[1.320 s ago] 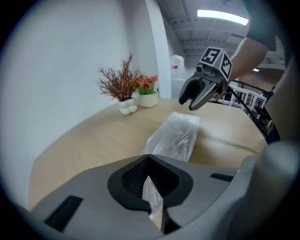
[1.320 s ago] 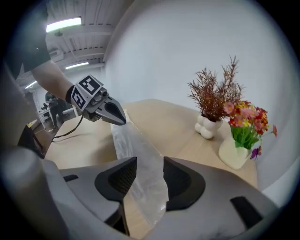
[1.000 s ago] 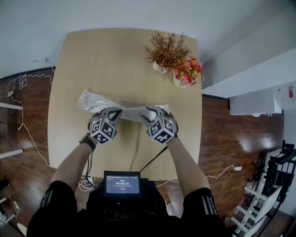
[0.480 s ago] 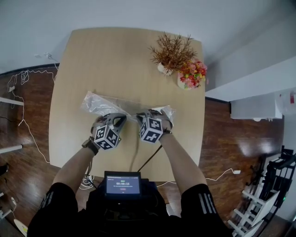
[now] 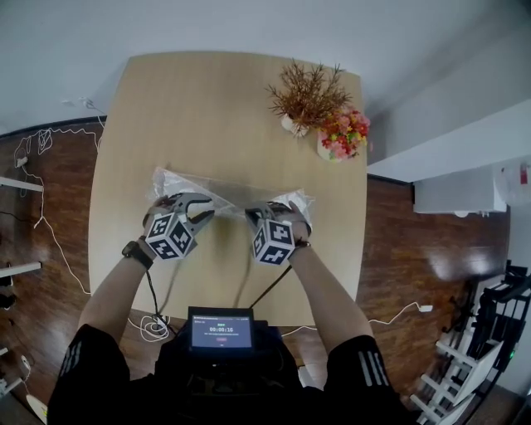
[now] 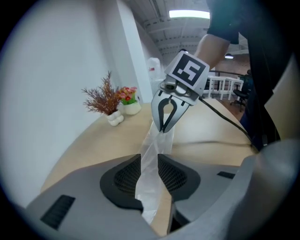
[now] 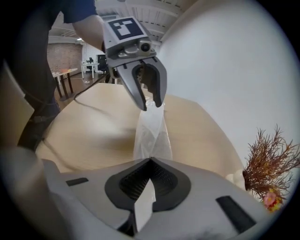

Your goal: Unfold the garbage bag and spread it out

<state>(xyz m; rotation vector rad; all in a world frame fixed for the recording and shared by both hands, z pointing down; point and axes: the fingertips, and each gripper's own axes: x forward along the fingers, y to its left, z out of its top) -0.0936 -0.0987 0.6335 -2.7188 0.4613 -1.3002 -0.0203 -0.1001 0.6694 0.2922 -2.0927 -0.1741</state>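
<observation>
From my end I see a pale wooden rectangular desk (image 5: 224, 108) on a dark brown plank floor (image 5: 415, 241), its far edge close to a plain white wall (image 5: 249, 25). At its far right corner stand a dried reddish-brown plant in a white pot (image 5: 305, 90) and, just beside it, a pink and yellow flower bunch in a white pot (image 5: 342, 133). Thin white cables (image 5: 37, 149) trail over the floor at the left, a white box-shaped cabinet (image 5: 460, 184) sits at the right, and a long ceiling lamp (image 6: 189, 14) glows overhead.
</observation>
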